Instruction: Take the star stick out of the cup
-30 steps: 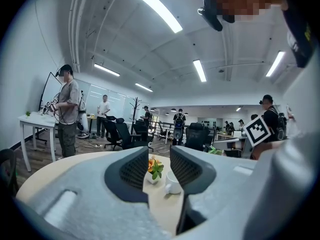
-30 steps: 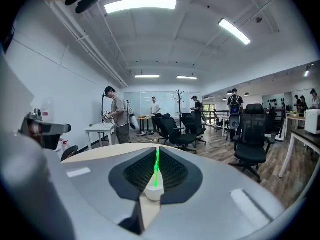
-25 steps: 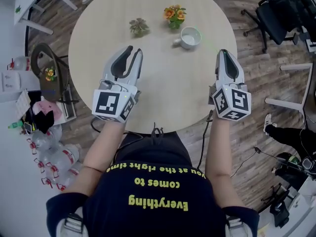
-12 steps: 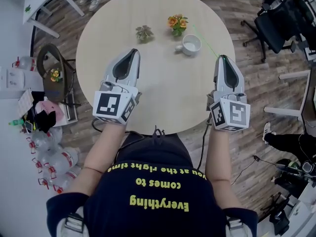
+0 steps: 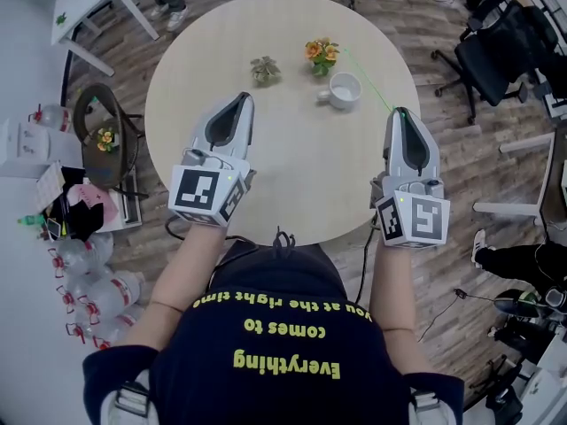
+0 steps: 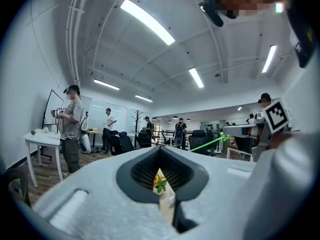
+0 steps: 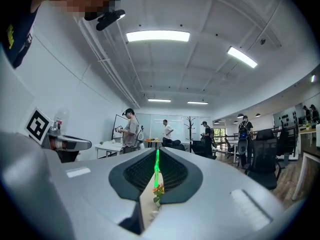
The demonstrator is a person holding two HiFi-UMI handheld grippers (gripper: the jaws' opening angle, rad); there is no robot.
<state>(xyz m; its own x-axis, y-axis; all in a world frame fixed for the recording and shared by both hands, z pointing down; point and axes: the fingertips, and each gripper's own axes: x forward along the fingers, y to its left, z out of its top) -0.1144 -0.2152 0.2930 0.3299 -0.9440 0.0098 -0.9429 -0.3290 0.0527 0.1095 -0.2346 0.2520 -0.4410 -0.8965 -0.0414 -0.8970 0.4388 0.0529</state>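
Above table (image 5: 292, 171) — right tongs (image 5: 399, 112) grip star stick (image 5: 368, 76); left tongs (image 5: 244, 98) shut

Open-plan office, pretty sure. Rolling office chairs (image 5: 496, 47) on wood-look floor (image 5: 443, 193), white desk (image 6: 42, 141), whiteboard (image 6: 52, 104), coat rack (image 6: 136, 120), long ceiling light strips (image 7: 157, 36), exposed pipes (image 6: 80, 34) overhead. Several people (image 6: 71, 129) standing around further back.

The round tabletop (image 5: 283, 162) is pale, matt and smooth; the floor (image 5: 443, 131) is brown wood-look planking. The cup (image 5: 343, 89) is white and glossy. The left hand-held gripper (image 5: 241, 98) and right hand-held gripper (image 5: 400, 112) are smooth matt grey plastic with dark ribbed pads (image 7: 141, 176). The star stick (image 5: 368, 80) is thin, translucent green.
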